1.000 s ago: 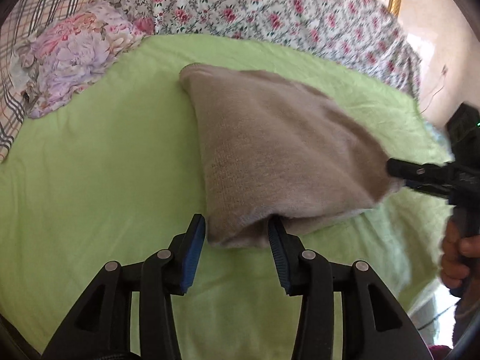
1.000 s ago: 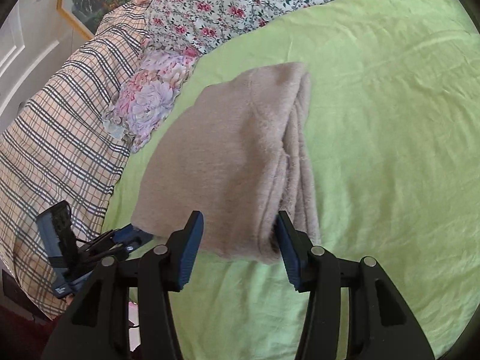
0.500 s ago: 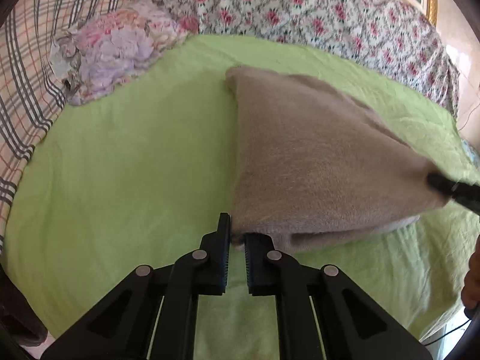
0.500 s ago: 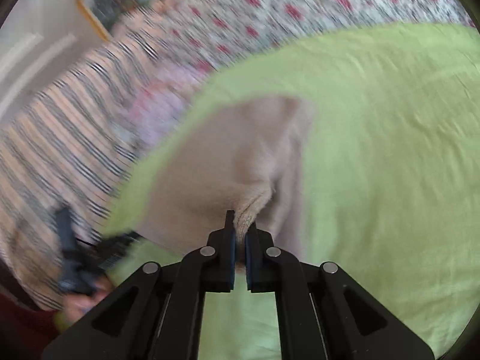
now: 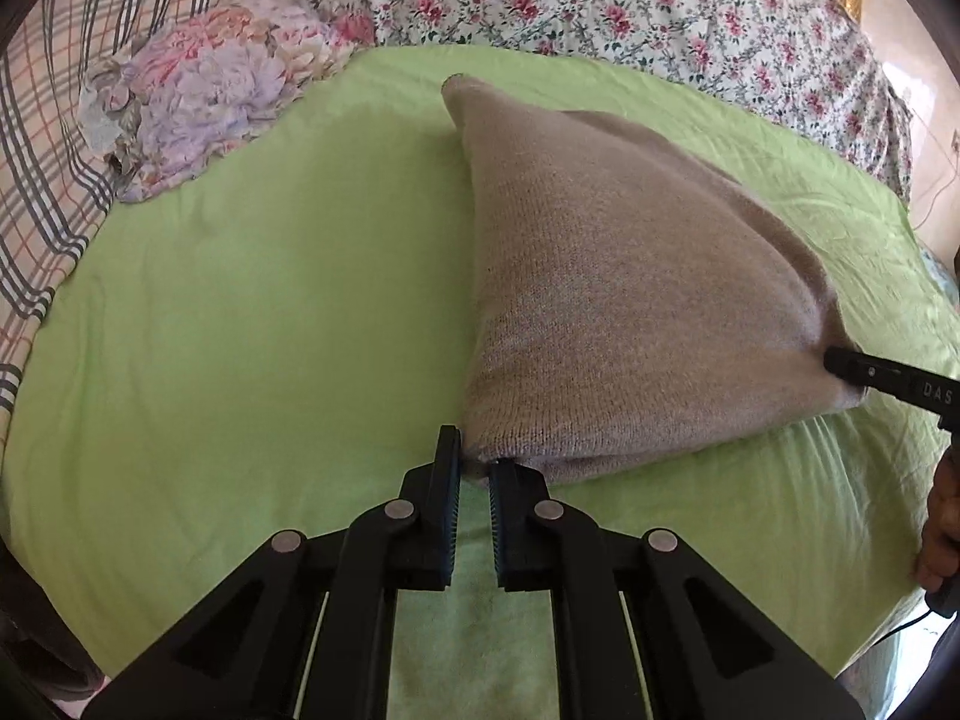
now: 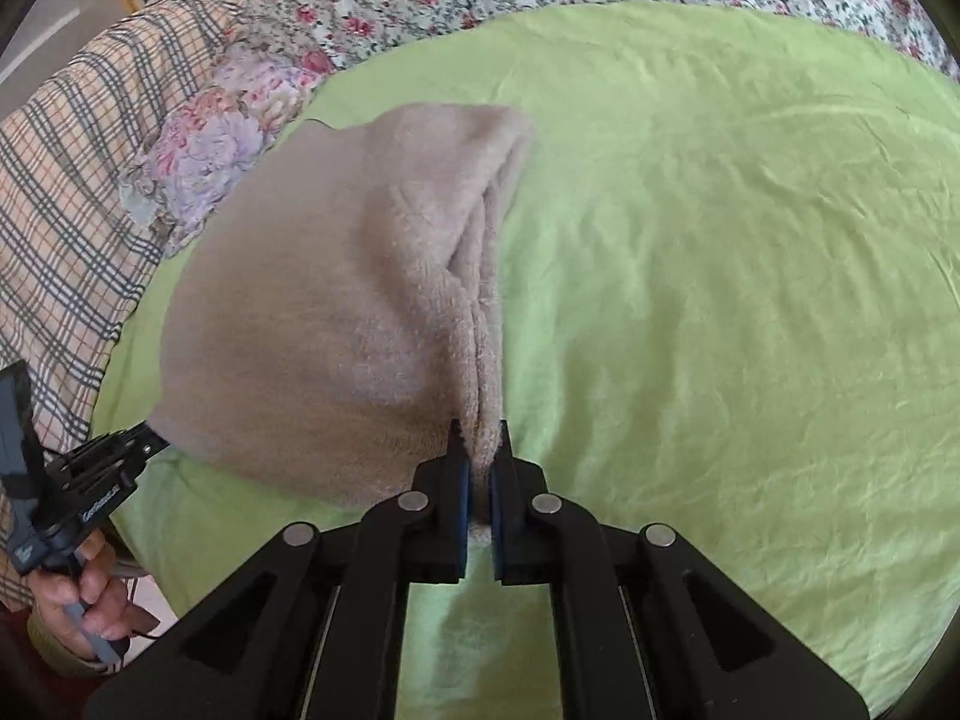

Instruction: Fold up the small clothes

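Note:
A beige knitted garment (image 5: 624,300) lies folded on the green bedsheet (image 5: 240,312). My left gripper (image 5: 475,468) is shut on its near left corner. My right gripper (image 6: 478,450) is shut on the near right corner, where several layered edges (image 6: 480,276) meet. Both near corners are raised off the sheet, so the garment (image 6: 312,324) slopes up from its far edge. The right gripper shows at the right edge of the left wrist view (image 5: 840,363), the left gripper at the lower left of the right wrist view (image 6: 147,444).
A bundled flowered cloth (image 5: 204,102) lies at the far left on the sheet. A rose-print cover (image 5: 600,0) runs along the back, and a plaid blanket (image 6: 66,192) lies on the left. The sheet (image 6: 720,300) stretches wide to the right of the garment.
Both grippers have gone from open around the garment's near corners to shut on them. The near edge has risen off the sheet.

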`<state>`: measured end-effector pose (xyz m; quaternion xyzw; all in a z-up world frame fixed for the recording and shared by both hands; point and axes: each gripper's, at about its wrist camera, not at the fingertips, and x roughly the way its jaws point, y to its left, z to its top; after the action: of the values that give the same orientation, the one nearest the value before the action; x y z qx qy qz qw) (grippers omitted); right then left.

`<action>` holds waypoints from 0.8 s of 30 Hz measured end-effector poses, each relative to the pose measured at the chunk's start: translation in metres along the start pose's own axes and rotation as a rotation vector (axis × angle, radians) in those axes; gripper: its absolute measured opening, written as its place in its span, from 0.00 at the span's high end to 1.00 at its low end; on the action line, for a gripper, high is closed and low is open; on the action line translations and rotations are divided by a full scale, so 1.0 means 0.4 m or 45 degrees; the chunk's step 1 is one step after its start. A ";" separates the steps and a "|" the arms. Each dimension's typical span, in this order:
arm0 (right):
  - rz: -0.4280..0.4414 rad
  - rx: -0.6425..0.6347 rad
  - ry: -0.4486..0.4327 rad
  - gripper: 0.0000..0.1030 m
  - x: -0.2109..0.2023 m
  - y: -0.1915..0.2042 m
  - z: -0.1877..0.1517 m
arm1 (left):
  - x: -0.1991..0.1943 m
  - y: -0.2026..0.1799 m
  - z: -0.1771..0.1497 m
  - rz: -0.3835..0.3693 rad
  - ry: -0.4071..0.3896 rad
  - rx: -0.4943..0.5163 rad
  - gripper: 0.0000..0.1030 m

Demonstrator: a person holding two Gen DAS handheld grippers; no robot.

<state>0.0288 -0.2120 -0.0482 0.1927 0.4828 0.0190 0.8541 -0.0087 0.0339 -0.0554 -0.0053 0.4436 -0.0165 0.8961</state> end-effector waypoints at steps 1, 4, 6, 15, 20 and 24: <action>-0.015 -0.009 -0.007 0.95 -0.006 0.006 0.003 | -0.001 0.002 -0.001 -0.011 -0.001 -0.003 0.93; -0.043 -0.035 0.010 0.94 -0.002 0.017 0.003 | 0.006 0.009 -0.005 -0.039 0.005 -0.013 0.93; -0.029 -0.018 0.051 0.94 0.017 0.014 -0.001 | 0.009 0.011 -0.005 -0.058 0.011 -0.015 0.93; 0.201 0.158 -0.001 0.64 -0.063 -0.043 0.032 | -0.079 0.085 0.006 -0.345 -0.004 -0.019 0.93; 0.299 0.276 -0.109 0.64 -0.063 -0.078 0.124 | -0.147 0.087 0.056 -0.477 -0.126 0.007 0.93; 0.380 0.353 -0.082 0.64 0.014 -0.078 0.197 | -0.111 0.046 0.094 -0.495 -0.131 0.064 0.92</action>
<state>0.0923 -0.2641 -0.0274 0.3784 0.4193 0.0724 0.8221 -0.0052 0.0535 0.0024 -0.0693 0.3873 -0.2001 0.8973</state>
